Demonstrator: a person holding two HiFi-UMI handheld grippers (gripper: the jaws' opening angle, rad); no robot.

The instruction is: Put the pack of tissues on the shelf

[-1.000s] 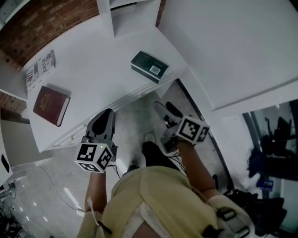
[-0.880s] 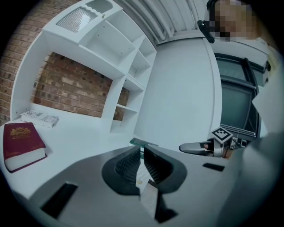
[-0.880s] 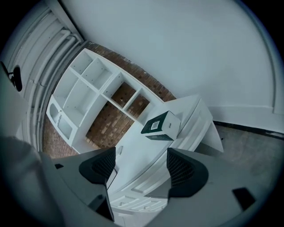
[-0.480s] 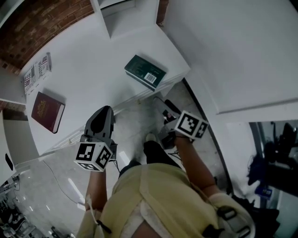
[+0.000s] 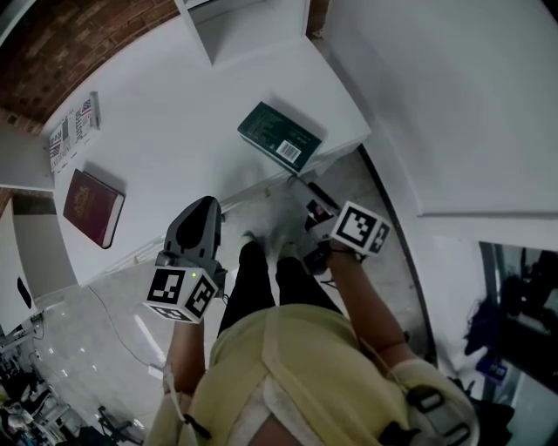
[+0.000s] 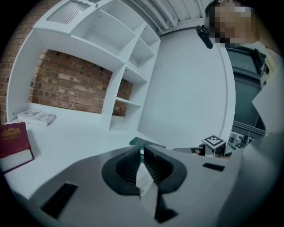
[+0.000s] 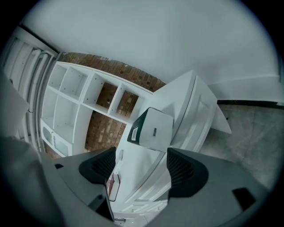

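A dark green box-shaped pack with a barcode label lies near the right front corner of the white desk; it shows too in the right gripper view. A flat white printed pack lies at the desk's far left, also in the left gripper view. The white shelf unit stands at the desk's back. My left gripper hovers in front of the desk edge, shut and empty. My right gripper is open and empty, just below the green pack, which lies ahead between its jaws.
A dark red book lies at the desk's left front. The shelf's compartments stand before a brick wall. A white wall closes the right side. The person's legs stand on the pale floor below the desk.
The person has stepped closer to the desk, with both legs now showing under the grippers. Both grippers stay low before the desk edge, jaws unchanged.
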